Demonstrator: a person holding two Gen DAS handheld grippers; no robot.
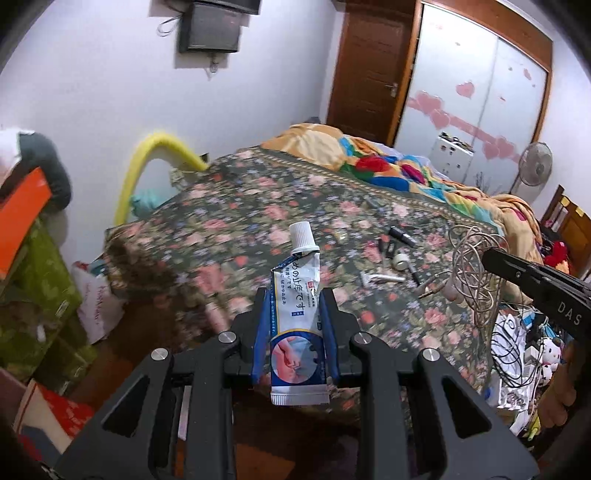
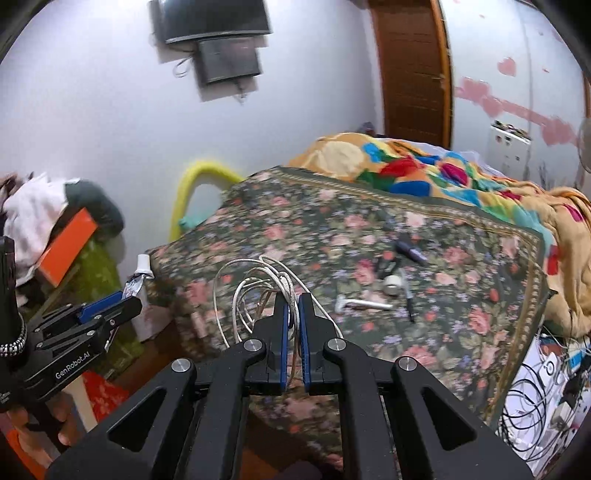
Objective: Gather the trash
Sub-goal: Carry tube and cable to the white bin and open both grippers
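- I am looking over a bed [image 1: 258, 206] with a dark floral cover, in a bedroom with white walls, a brown door [image 1: 369, 70] and a wardrobe [image 1: 476, 88] stuck with pink hearts.
- Nearest in my left view, the left gripper [image 1: 295, 325] is clamped on a squeezed tube [image 1: 297, 306]; its blue pads [image 1: 260, 332] press the tube's sides, the white cap points up and away, the crimped end hangs towards the camera.
- In my right view, the right gripper [image 2: 293, 332] is closed tight on a tangle of pale cable [image 2: 258, 291]; the loops bunch up above and left of the fingers, and strands run down between the pads [image 2: 283, 332].
- Both loads are held in the air above the near part of the bed, the cable to the right of the tube.
- Further out on the cover lie a white razor [image 2: 364, 304], a small roll of tape [image 2: 392, 284], a dark pen-like stick [image 2: 408, 299] and a few dark little tubes [image 2: 412, 252].
- Beyond them, a bright multicoloured blanket [image 1: 388, 166] is heaped at the far side.
- Left of the bed, a yellow foam tube [image 1: 147, 162] arches against the wall.
- High on the wall hangs a dark screen [image 1: 210, 27].
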